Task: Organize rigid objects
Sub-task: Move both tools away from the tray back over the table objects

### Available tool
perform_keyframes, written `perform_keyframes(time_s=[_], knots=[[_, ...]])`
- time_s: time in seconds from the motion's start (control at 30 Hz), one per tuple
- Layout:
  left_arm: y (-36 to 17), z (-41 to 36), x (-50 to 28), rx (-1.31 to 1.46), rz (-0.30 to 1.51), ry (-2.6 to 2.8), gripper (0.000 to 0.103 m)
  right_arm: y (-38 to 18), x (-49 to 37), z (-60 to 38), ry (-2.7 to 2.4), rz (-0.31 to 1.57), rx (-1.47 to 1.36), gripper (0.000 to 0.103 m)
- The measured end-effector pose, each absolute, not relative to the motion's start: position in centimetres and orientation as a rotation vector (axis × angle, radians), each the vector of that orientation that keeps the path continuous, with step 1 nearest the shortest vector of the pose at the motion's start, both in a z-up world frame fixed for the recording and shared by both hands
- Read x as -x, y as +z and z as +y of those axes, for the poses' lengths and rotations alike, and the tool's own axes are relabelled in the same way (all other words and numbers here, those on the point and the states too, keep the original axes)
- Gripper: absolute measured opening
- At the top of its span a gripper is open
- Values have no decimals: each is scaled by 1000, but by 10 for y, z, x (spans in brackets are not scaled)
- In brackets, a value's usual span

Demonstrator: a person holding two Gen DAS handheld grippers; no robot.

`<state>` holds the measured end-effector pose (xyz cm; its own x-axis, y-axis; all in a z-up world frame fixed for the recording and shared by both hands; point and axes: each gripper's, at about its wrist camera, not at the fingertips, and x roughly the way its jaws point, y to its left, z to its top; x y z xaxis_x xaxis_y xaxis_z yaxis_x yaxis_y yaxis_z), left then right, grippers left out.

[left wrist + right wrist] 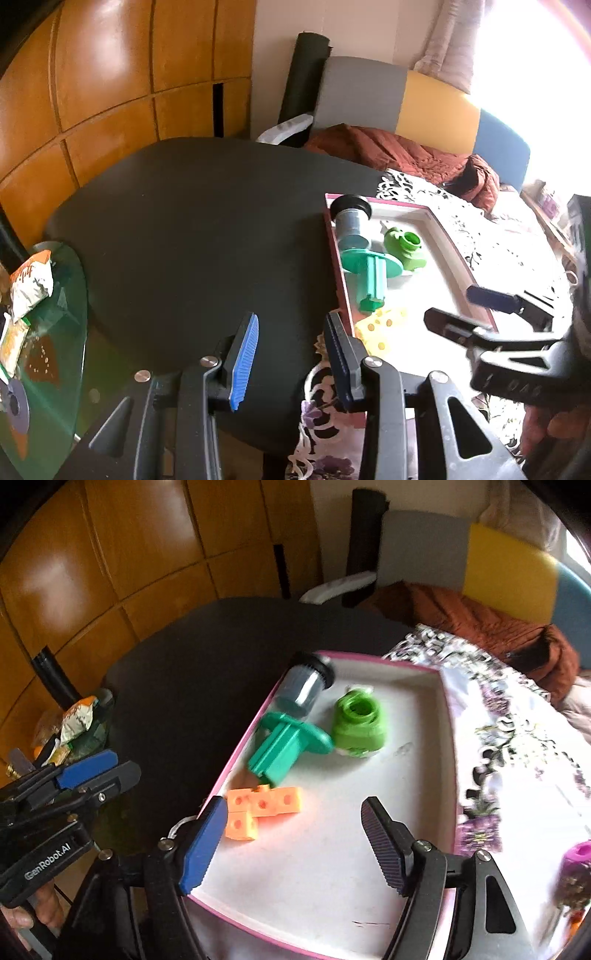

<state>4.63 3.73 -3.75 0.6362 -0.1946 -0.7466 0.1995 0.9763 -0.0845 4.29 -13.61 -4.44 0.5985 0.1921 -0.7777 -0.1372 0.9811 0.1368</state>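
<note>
A pink-rimmed white tray (406,720) (417,295) lies on a floral cloth. Along its left side lie a grey cylinder with a black cap (301,690) (351,221), a teal flanged spool (284,749) (371,275), a green piece (356,723) (404,243) and a cluster of orange linked cubes (258,808) (380,326). My right gripper (293,849) (469,312) hovers open above the tray floor, nothing between its fingers; the cubes lie just ahead of its left finger. My left gripper (291,362) (125,766) stands open and empty over the dark table, left of the tray.
The dark round table (203,221) stretches left of the tray. A glass side table (62,332) with snack packets sits at far left. A purple object (580,856) rests on the floral cloth (517,738) to the right. A couch with a rust blanket (399,151) stands behind.
</note>
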Motion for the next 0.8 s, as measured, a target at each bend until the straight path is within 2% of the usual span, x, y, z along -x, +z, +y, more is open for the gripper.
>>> perform_keyframes(time_s=[0.43,0.8], knots=[[-28,4,-36,-77,834,-297,37,-13,-10,-215,36,814,-105,80],[-24,-46,-23,-164,827,-413,37,7,30,-331,-224,755,-166,81]])
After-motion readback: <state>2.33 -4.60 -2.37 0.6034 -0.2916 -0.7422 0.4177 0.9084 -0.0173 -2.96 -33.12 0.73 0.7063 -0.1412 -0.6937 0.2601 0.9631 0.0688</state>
